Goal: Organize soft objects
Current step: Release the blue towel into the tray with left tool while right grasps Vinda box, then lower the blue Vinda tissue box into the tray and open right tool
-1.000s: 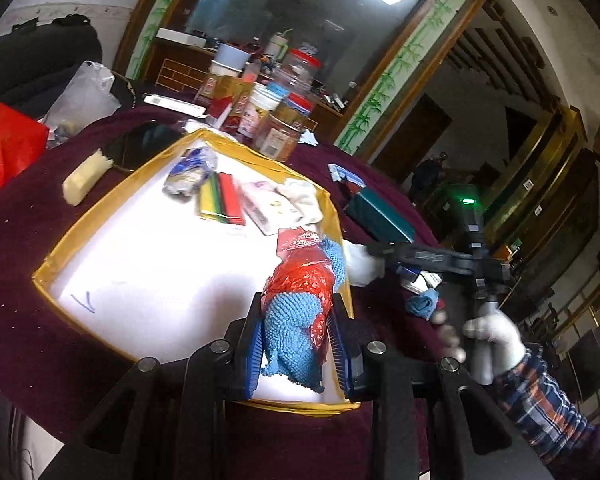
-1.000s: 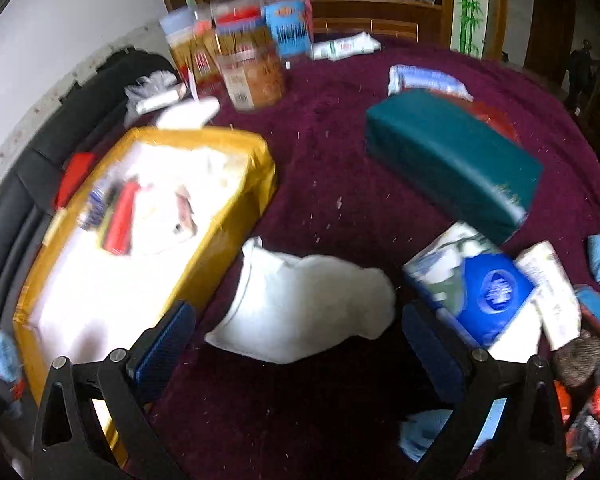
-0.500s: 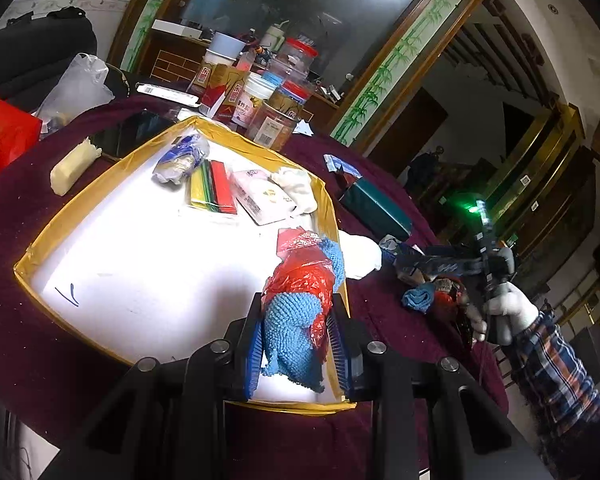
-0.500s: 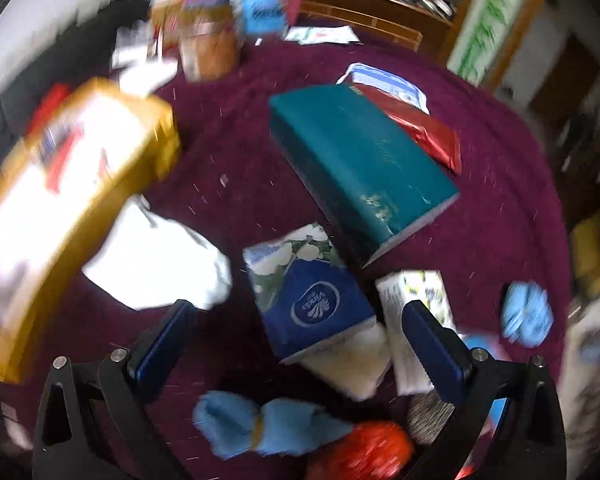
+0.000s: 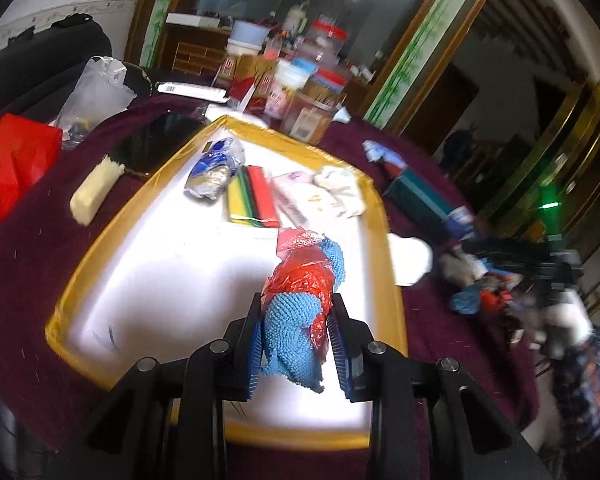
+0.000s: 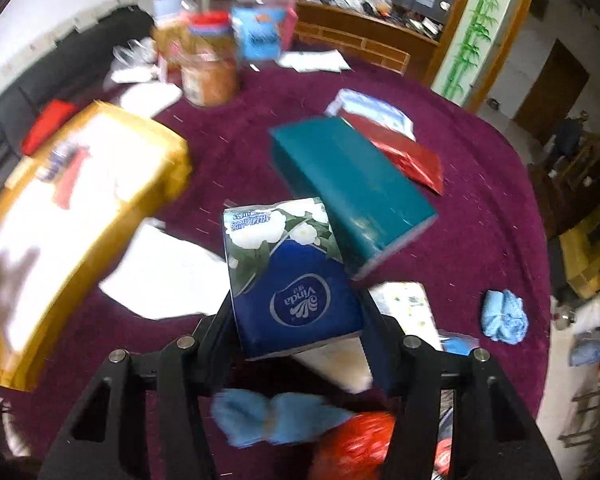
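- While the left gripper (image 5: 296,340) clamps a blue knitted cloth (image 5: 290,334) partly wrapped in red plastic film (image 5: 300,276), the bundle hangs over the near end of the gold-rimmed white tray (image 5: 384,240), its long axis running away from the camera along the fingers.
- Left wrist view only: tray contents, namely a foil packet (image 5: 212,170), a striped pad (image 5: 254,196) and a white cloth (image 5: 340,190); at far right, blurred, a hand (image 5: 568,320) in a plaid sleeve.
- Right wrist view only: the right gripper (image 6: 298,320), whose jaws have just been closing, now pinches a blue Vinda tissue pack (image 6: 288,280).
- Pack's long axis points away from the camera, floral end farthest, above the maroon tablecloth (image 6: 480,220).
- A teal box (image 6: 352,184) lies just beyond; a white cloth piece (image 6: 168,272) lies left, beside the tray.
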Tool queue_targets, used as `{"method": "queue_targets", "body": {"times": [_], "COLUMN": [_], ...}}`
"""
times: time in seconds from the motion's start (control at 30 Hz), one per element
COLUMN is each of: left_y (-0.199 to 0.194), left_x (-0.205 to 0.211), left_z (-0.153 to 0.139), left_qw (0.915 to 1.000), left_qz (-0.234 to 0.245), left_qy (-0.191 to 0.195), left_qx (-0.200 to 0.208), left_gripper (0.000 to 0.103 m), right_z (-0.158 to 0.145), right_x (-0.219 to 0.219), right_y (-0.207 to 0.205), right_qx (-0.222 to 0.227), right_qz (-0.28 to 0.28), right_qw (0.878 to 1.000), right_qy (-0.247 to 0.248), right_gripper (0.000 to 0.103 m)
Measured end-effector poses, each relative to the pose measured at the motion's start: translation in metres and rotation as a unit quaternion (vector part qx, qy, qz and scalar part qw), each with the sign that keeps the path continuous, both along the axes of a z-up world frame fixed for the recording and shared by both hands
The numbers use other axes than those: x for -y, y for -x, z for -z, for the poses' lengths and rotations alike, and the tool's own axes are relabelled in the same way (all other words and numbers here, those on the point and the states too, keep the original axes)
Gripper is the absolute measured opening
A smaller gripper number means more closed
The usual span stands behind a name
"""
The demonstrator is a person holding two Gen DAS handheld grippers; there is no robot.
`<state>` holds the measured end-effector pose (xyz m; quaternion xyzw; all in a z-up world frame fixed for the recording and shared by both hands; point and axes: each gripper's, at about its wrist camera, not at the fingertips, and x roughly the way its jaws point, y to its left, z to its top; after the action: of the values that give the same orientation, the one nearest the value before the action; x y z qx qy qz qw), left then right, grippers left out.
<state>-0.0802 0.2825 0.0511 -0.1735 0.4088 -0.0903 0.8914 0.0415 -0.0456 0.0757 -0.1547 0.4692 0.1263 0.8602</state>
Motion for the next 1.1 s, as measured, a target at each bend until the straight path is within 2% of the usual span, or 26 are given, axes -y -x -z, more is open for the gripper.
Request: {"method": "queue_targets", "body": {"times": [0.2, 0.27, 0.33, 0.4, 0.5, 0.63, 0.67, 0.77, 0.83, 0.97, 1.1], "left_y": [-0.062, -0.077, -0.086, -0.084, -0.066, -0.034, -0.029, -0.001, 0.009, 0.021, 0.019], "left_x": [0.008, 0.011, 0.013, 0.009, -0.003, -0.029, -0.033, -0.049, -0.055, -0.058, -0.051], "left_z": [0.028, 0.04, 0.04, 0.036, 0.024, 0.012, 0.009, 0.001, 0.0, 0.004, 0.011], "left_qw": [0.9953, 0.9917, 0.9914, 0.9932, 0.9967, 0.9964, 0.996, 0.9926, 0.9908, 0.9898, 0.9915], "left_qz": [0.003, -0.005, -0.01, -0.015, -0.033, -0.071, -0.078, -0.109, -0.12, -0.122, -0.111], "left_qy": [-0.053, -0.074, -0.083, -0.057, -0.021, 0.031, 0.036, 0.053, 0.06, 0.07, 0.068], "left_qx": [-0.08, -0.105, -0.101, -0.1, -0.071, -0.035, -0.027, 0.006, 0.016, 0.017, 0.004], "left_gripper": [0.034, 0.048, 0.068, 0.07, 0.074, 0.074, 0.075, 0.078, 0.079, 0.079, 0.079], "right_z": [-0.027, -0.029, -0.027, -0.022, -0.007, 0.015, 0.017, 0.03, 0.04, 0.056, 0.058], "right_x": [-0.055, -0.079, -0.104, -0.124, -0.151, -0.178, -0.184, -0.195, -0.205, -0.216, -0.215], "right_y": [0.027, 0.032, 0.039, 0.044, 0.042, 0.042, 0.043, 0.039, 0.037, 0.02, -0.003], "right_qx": [-0.006, -0.016, -0.027, -0.031, -0.049, -0.074, -0.063, -0.091, -0.093, -0.08, -0.073], "right_qz": [-0.063, -0.087, -0.109, -0.124, -0.142, -0.152, -0.154, -0.156, -0.155, -0.136, -0.11], "right_qw": [0.996, 0.992, 0.99, 0.988, 0.986, 0.985, 0.985, 0.983, 0.983, 0.987, 0.991], "right_qy": [-0.067, -0.085, -0.091, -0.083, -0.069, -0.044, -0.034, -0.03, 0.002, 0.041, 0.032], "right_gripper": [0.055, 0.055, 0.055, 0.055, 0.055, 0.056, 0.055, 0.055, 0.053, 0.053, 0.056]}}
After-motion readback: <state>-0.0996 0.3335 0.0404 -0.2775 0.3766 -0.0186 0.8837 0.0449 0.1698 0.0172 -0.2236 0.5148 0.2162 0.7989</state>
